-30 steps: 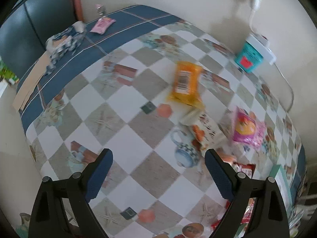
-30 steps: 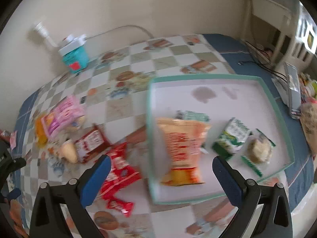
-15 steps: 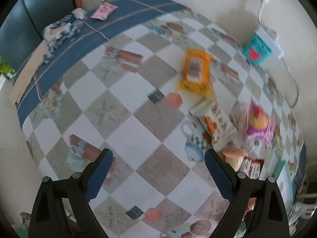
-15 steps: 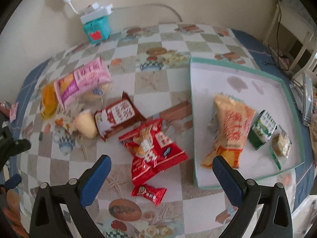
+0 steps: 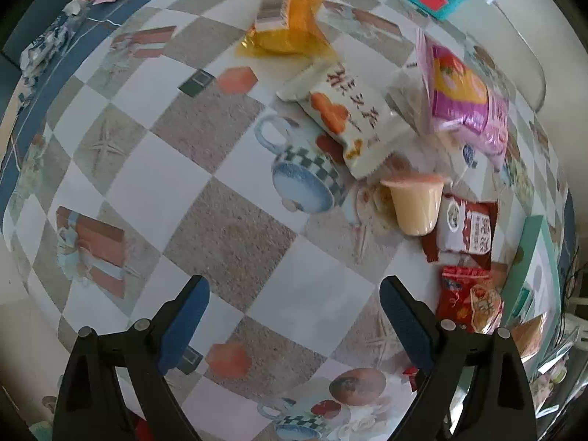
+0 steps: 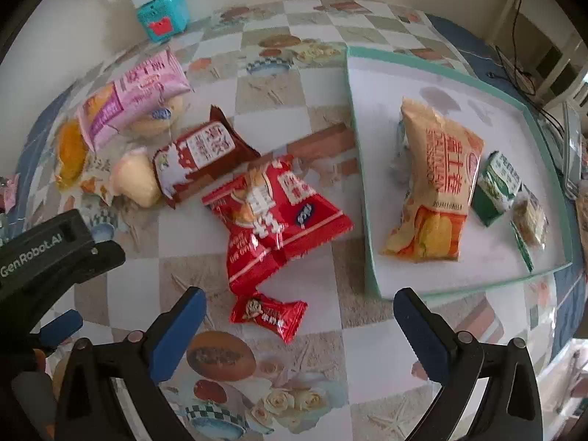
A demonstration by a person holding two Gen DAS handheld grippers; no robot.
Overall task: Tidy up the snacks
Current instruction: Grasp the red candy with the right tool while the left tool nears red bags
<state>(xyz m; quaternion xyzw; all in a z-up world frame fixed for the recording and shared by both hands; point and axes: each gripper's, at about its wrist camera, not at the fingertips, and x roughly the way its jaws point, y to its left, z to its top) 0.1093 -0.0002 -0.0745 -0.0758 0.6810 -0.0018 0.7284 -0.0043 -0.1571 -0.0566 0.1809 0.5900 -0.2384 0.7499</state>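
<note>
Both grippers gape wide and hold nothing: the left gripper (image 5: pixel 294 305) hangs over bare tablecloth (image 5: pixel 228 228), the right gripper (image 6: pixel 299 316) just above a small red candy (image 6: pixel 270 312). Only the right wrist view shows inside the tray (image 6: pixel 371 220), where an orange chip bag (image 6: pixel 435 187) lies lengthwise, top toward the wall. Only the left shows the white carrot-print packet (image 5: pixel 349 117) clearly, angled diagonally.

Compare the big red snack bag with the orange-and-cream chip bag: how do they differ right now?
The big red snack bag lies on the checked tablecloth, outside the tray; the orange-and-cream chip bag lies inside it. The red bag looks crumpled and skewed, while the chip bag lies flatter and longer. Both are sealed, and neither pair of tongs touches them.
</note>
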